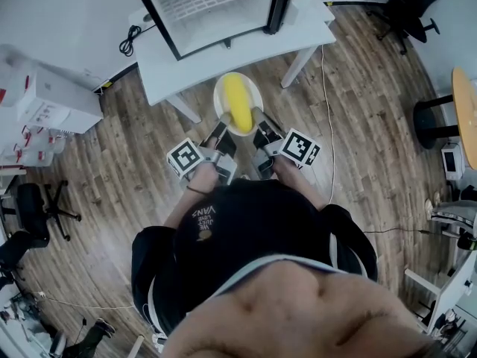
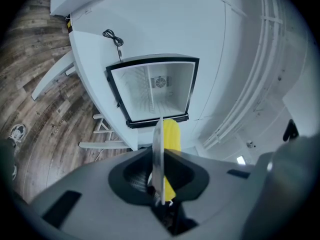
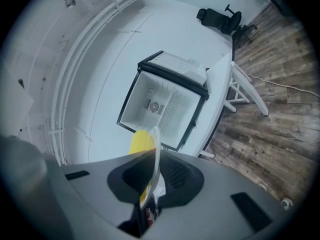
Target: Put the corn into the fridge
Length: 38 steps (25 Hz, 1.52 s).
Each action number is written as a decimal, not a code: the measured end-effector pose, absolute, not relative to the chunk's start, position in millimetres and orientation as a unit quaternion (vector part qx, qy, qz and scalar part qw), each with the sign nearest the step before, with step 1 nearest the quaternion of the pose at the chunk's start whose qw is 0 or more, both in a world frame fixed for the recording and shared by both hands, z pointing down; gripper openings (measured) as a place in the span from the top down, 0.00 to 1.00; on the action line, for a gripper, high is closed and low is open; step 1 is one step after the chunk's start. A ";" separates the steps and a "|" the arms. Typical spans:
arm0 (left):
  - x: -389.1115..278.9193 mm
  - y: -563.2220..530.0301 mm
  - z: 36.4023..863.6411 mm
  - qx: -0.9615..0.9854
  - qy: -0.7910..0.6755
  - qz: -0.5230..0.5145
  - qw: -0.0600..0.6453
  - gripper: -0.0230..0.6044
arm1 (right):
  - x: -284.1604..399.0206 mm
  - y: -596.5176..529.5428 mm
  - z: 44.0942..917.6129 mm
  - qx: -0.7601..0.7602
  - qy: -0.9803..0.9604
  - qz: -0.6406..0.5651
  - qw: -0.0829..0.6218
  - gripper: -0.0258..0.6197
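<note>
Yellow corn [image 1: 237,103] is lying lengthwise on a small white plate [image 1: 219,94], which is hanging in the air between the two grippers. The left gripper [image 1: 221,120] is pinching the plate's near rim on the left side. The right gripper [image 1: 257,118] is pinching it on the right, both sets of jaws narrowed onto the thin rim. In the left gripper view the plate [image 2: 157,149] is showing edge-on between the jaws, with the corn [image 2: 173,133] just beyond it. The right gripper view is showing the same, plate [image 3: 157,151] and corn [image 3: 139,142].

Ahead, the small fridge [image 1: 216,10] is standing open on a white table [image 1: 223,58], its white interior facing the person. The table's front edge is lying between plate and fridge. A coiled black cable [image 1: 130,37] is resting on the table left of the fridge. On the wooden floor [image 1: 358,125], a black office chair [image 1: 408,10] is standing well off to the right and white boxes [image 1: 45,99] to the left.
</note>
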<state>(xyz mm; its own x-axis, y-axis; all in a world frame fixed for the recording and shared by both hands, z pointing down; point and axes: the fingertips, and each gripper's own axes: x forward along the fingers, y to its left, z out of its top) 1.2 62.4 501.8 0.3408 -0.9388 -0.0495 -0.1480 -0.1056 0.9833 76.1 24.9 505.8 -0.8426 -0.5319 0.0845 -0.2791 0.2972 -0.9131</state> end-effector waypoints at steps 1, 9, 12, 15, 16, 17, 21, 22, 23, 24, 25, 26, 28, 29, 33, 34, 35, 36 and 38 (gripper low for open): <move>-2.5 57.2 502.1 0.637 -0.427 -0.381 0.517 0.91 | 73.0 19.7 505.3 -0.257 0.796 -0.535 0.118 0.91; -31.1 10.5 498.5 0.643 -0.419 -0.374 0.521 0.91 | 45.4 -25.8 500.0 -0.268 0.796 -0.530 0.120 0.91; -42.2 -7.2 494.7 0.643 -0.411 -0.378 0.524 0.91 | 33.4 -42.6 497.5 -0.271 0.797 -0.526 0.120 0.91; -53.1 -22.6 492.9 0.647 -0.409 -0.375 0.523 0.91 | 22.9 -57.3 495.1 -0.274 0.798 -0.523 0.121 0.91; -56.9 -27.1 493.3 0.648 -0.410 -0.373 0.523 0.91 | 19.6 -61.9 494.4 -0.275 0.798 -0.522 0.121 0.91; -60.8 -31.7 493.7 0.648 -0.411 -0.370 0.523 0.91 | 16.2 -66.5 493.5 -0.276 0.799 -0.521 0.122 0.91; -74.8 -53.8 489.0 0.652 -0.404 -0.370 0.525 0.91 | 2.4 -87.5 488.4 -0.281 0.799 -0.516 0.128 0.91; -77.4 -59.6 487.4 0.652 -0.401 -0.371 0.526 0.91 | -0.6 -92.8 487.6 -0.283 0.798 -0.516 0.129 0.91; -80.0 -64.9 486.5 0.653 -0.398 -0.370 0.527 0.91 | -3.4 -97.7 487.0 -0.285 0.798 -0.515 0.130 0.91; -83.3 -69.7 487.4 0.654 -0.398 -0.367 0.528 0.91 | -6.2 -102.5 486.5 -0.287 0.797 -0.515 0.131 0.91; -87.1 -74.4 488.5 0.655 -0.399 -0.363 0.529 0.91 | -9.2 -107.2 486.0 -0.288 0.797 -0.514 0.133 0.91; -90.6 -79.5 488.0 0.657 -0.398 -0.361 0.529 0.91 | -12.4 -112.0 485.4 -0.290 0.796 -0.513 0.135 0.91; -96.3 -89.4 484.4 0.661 -0.393 -0.361 0.528 0.91 | -18.1 -120.6 483.6 -0.294 0.795 -0.511 0.141 0.91; -98.4 -93.9 482.6 0.663 -0.389 -0.361 0.528 0.91 | -20.3 -124.4 482.6 -0.296 0.795 -0.510 0.143 0.91; -107.1 -108.2 482.3 0.669 -0.387 -0.349 0.530 0.91 | -27.2 -137.6 480.0 -0.303 0.794 -0.505 0.151 0.91; -109.5 -110.8 483.6 0.669 -0.387 -0.346 0.532 0.91 | -29.0 -140.1 479.9 -0.305 0.793 -0.504 0.153 0.91; -111.9 -113.5 484.7 0.670 -0.385 -0.344 0.534 0.91 | -31.1 -142.6 479.8 -0.307 0.793 -0.503 0.156 0.91; -113.6 -116.3 484.5 0.671 -0.382 -0.344 0.535 0.91 | -33.1 -145.1 479.9 -0.309 0.793 -0.502 0.158 0.91; -112.5 -122.8 480.9 0.676 -0.375 -0.345 0.533 0.91 | -32.9 -150.5 480.2 -0.311 0.791 -0.501 0.161 0.91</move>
